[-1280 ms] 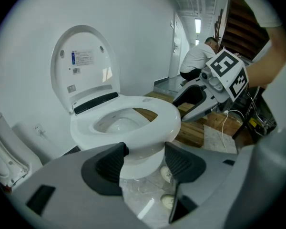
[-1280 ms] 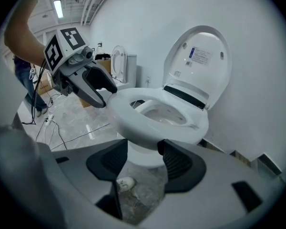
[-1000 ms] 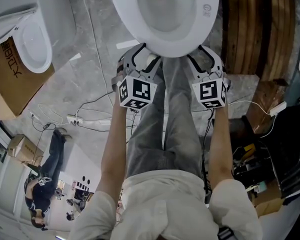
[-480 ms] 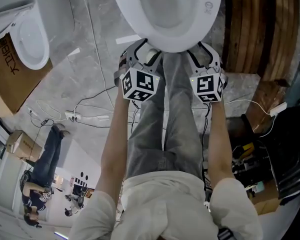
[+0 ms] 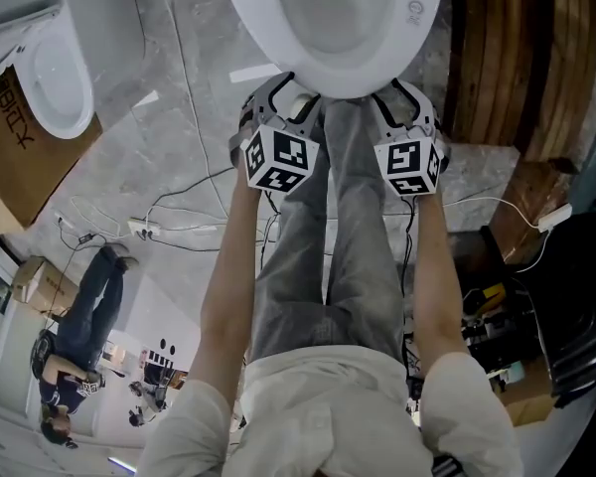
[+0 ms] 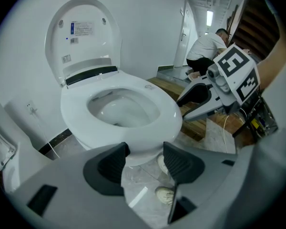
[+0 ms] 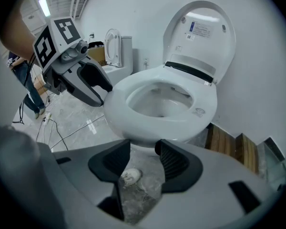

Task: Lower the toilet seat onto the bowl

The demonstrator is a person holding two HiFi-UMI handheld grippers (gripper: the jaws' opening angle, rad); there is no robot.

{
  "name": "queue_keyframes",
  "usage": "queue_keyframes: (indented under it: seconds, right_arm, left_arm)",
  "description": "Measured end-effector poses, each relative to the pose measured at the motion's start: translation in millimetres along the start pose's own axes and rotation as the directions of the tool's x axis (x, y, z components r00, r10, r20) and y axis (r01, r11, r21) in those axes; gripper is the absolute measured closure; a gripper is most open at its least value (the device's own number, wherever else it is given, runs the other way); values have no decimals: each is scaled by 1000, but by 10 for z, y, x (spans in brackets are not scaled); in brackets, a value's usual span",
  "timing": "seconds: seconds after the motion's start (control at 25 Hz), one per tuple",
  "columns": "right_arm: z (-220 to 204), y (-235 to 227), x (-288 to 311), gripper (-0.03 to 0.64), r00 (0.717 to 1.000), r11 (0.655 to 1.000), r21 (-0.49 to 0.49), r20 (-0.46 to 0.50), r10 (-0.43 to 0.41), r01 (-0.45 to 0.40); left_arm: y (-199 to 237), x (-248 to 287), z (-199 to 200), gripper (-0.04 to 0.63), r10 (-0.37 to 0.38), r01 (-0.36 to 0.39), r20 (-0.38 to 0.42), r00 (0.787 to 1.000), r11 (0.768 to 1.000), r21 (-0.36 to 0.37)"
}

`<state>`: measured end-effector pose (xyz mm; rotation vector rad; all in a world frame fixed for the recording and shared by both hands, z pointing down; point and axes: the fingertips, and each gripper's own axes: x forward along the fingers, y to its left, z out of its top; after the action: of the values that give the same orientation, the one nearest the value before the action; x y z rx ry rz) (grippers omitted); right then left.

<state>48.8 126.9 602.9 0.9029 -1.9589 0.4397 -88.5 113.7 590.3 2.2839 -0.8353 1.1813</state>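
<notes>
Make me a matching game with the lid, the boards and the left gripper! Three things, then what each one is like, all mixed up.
Things:
1 lid
2 boards
3 left gripper

What it is like:
A brown
B open, empty
C tipped up

Pairs: 1-C, 2-A, 3-B.

The left gripper's jaws have just been closing a bit, with nothing between them.

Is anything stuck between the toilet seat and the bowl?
Nothing visible. The toilet seat already looks flat on the bowl, with nothing showing between them. Only the lid stands up behind.
</notes>
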Motion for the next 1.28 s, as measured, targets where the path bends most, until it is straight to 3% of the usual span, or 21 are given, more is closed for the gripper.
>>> queue_keyframes:
  seconds: [1.28]
  right_arm:
    - [-281,4,474,442,998,1000,25,-66,0,2]
  left_arm:
    - [47,459,-241,387,-25,23,-26,999,997,-73]
